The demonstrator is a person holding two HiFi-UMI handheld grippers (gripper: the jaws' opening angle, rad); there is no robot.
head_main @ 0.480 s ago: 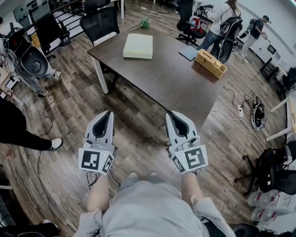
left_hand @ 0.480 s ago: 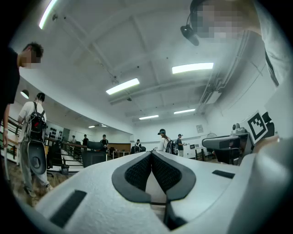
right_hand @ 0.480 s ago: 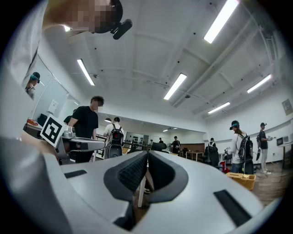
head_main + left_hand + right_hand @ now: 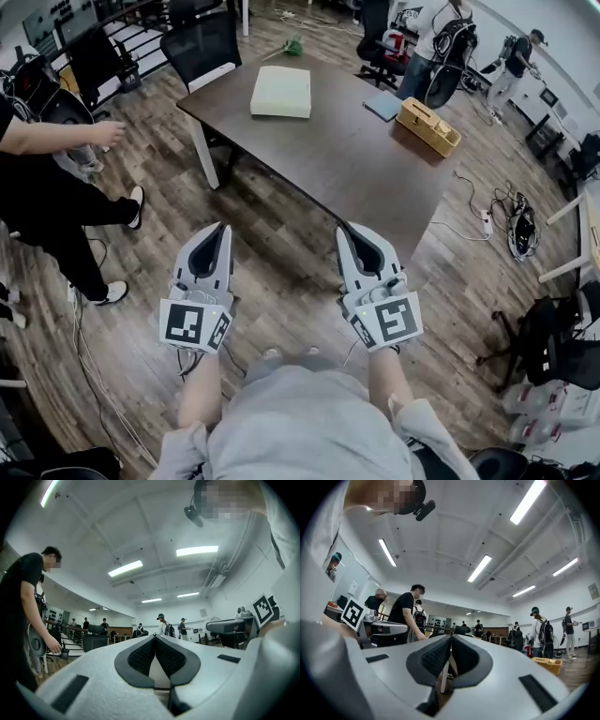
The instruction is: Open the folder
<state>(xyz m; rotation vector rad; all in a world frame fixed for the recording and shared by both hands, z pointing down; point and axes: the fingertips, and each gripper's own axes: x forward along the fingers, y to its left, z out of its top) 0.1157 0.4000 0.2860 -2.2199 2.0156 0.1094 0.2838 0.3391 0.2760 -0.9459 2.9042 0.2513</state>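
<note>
A pale yellow-green folder (image 4: 280, 92) lies shut and flat at the far left end of a dark brown table (image 4: 347, 159). I stand back from the table over the wooden floor, so both grippers hang well short of the folder. My left gripper (image 4: 222, 228) is shut with nothing in it; its tips (image 4: 154, 637) meet in the left gripper view. To its right, my right gripper (image 4: 345, 228) is also shut and empty, jaws touching at the tip (image 4: 451, 637). Neither gripper view shows the folder.
A wicker box (image 4: 428, 127) and a flat blue item (image 4: 382, 106) sit at the table's far right end. A black office chair (image 4: 202, 47) stands behind the table. A person in black (image 4: 47, 202) stands close at left. Cables (image 4: 511, 225) lie at right.
The person in black at left has stepped further into view and now holds an arm out. Both grippers stay where they were, still shut.
</note>
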